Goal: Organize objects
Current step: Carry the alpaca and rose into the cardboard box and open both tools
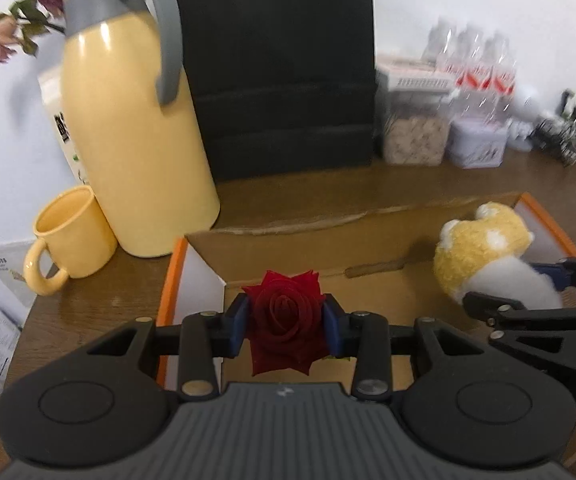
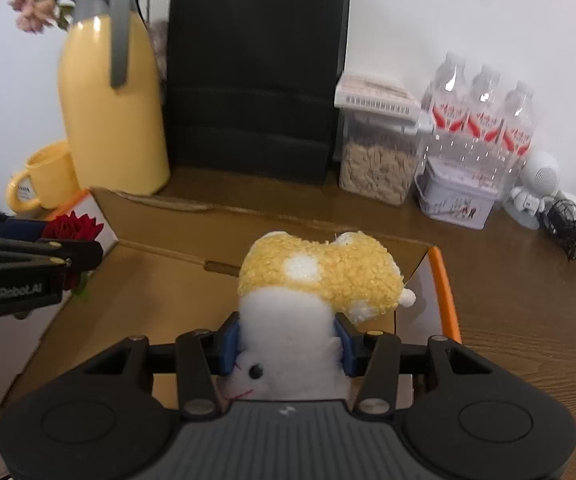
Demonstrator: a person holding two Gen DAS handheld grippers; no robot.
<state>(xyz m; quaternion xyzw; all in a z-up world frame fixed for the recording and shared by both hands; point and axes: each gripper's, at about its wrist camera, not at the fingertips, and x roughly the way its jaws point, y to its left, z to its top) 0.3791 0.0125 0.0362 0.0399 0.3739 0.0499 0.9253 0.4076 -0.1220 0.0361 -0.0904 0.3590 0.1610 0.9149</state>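
Two grippers hang over the open cardboard box (image 2: 160, 280) on the bench (image 2: 527, 300): the left gripper (image 1: 288, 326) pinches a red rose (image 1: 286, 328), the right gripper (image 2: 288, 344) pinches a yellow-and-white plush toy (image 2: 311, 280). Beyond stands a yellow thermos jug (image 1: 128, 128).

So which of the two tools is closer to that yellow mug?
Left. The left tool, shut on the red rose, is at the box's mug-side end, near the yellow mug. The right tool, holding the plush toy, is at the box's far end.
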